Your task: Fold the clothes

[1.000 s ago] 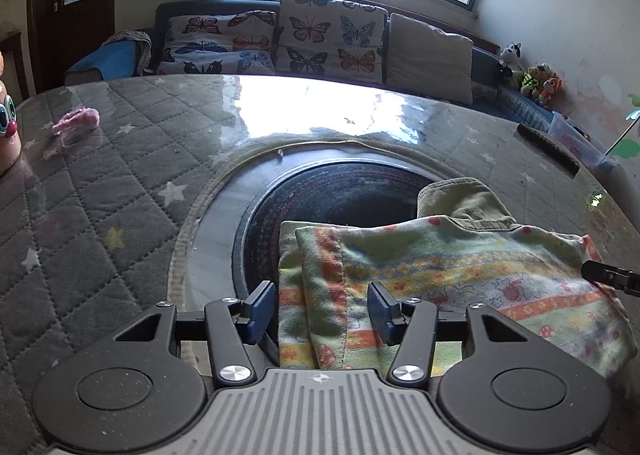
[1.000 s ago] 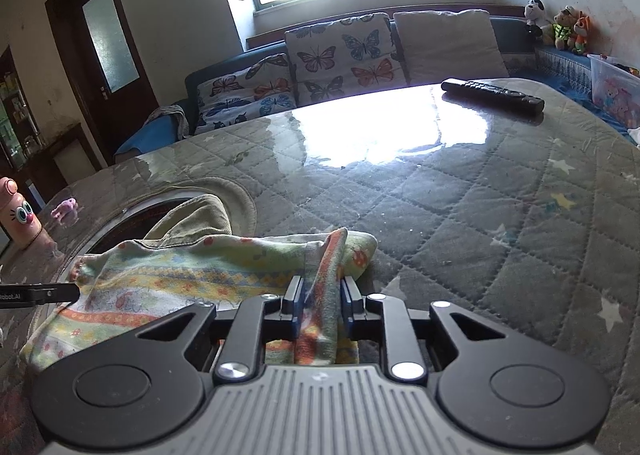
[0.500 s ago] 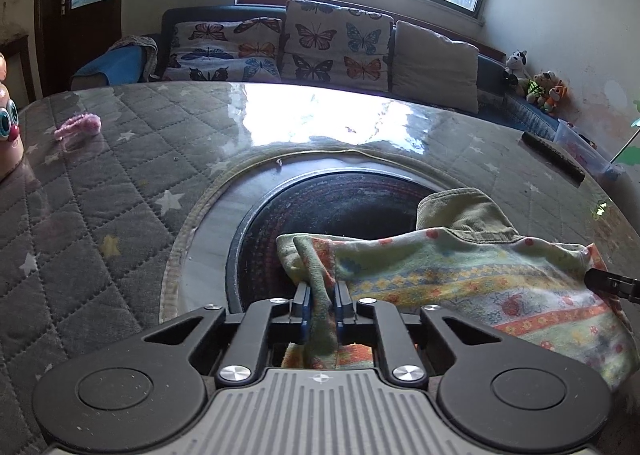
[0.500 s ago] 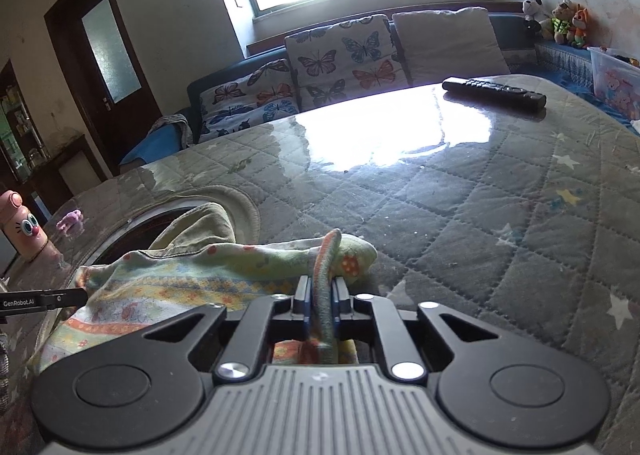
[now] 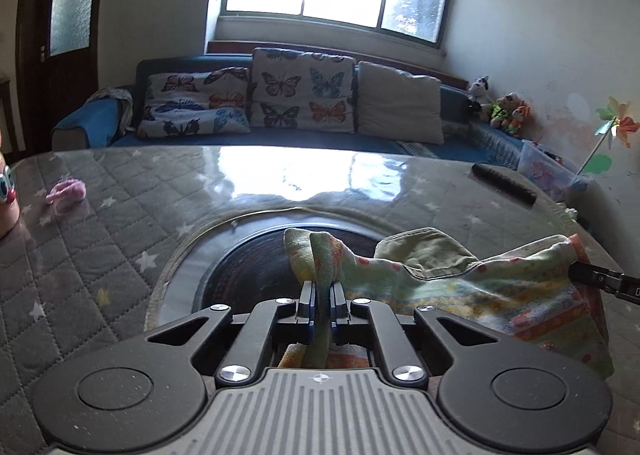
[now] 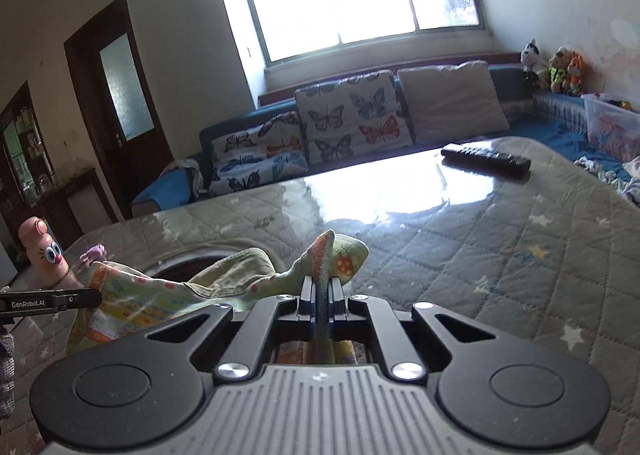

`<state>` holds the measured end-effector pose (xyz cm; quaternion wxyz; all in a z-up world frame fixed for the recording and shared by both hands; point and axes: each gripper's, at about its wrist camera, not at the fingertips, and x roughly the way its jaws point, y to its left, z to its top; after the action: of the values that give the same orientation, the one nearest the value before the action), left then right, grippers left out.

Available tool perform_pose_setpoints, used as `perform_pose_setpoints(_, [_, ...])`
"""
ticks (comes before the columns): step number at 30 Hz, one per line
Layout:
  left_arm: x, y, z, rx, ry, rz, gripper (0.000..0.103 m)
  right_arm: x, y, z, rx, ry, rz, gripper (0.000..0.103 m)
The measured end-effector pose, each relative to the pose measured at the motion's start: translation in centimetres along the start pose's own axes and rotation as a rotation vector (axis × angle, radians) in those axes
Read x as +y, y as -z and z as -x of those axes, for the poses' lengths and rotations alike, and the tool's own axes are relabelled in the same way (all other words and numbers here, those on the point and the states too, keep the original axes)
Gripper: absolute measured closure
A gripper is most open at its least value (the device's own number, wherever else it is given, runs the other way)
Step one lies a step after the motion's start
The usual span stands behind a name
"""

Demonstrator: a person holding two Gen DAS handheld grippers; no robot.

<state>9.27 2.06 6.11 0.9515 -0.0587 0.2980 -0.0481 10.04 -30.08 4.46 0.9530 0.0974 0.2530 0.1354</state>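
Note:
A green, yellow and orange patterned garment (image 5: 500, 287) hangs between my two grippers above the table, with an olive-green part (image 5: 424, 255) showing in its middle. My left gripper (image 5: 320, 295) is shut on the garment's left edge, cloth bunched between its jaws. My right gripper (image 6: 321, 295) is shut on the garment's right edge (image 6: 340, 255). The right gripper's finger (image 5: 600, 281) shows at the right of the left wrist view, and the left gripper's finger (image 6: 48, 301) at the left of the right wrist view.
The grey quilted table cover (image 5: 100, 255) has a dark round opening (image 5: 248, 267) below the garment. A black remote (image 6: 486, 161) lies far right, a small pink toy (image 5: 66, 191) and a pink figurine (image 6: 42, 251) at the left. A sofa with butterfly cushions (image 5: 300, 95) stands behind.
My left gripper closed on the garment's left edge. Both grippers then lifted, raising the garment off the table and tilting the views upward.

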Motion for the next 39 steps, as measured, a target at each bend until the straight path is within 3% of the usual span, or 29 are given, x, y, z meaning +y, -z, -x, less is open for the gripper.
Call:
perform_pose_setpoints(9, [-6.1,-2.4,-0.5,-0.032,0.105,-0.069,0.096,-2.2,-2.3,3.5,-0.085,0.079,0.022,0.098])
perform_pose_setpoints(20, [-14.1,-5.2,-5.0,-0.011,0.197,-0.131,0.096,-8.9,-5.5,4.8,-0.122,0.230,0.009,0.098])
perform_pose_setpoints(29, [-19.1,-5.9,-8.6,0.024,0.231,-0.191,0.096,-13.8,-6.5,3.6,-0.086,0.335,0.002,0.098])
perform_pose_setpoints(39, [-20.1,-5.6,-11.2,0.054,0.221,-0.215,0.099,-17.3,-5.4,1.1,-0.026,0.430,-0.026,0.097])
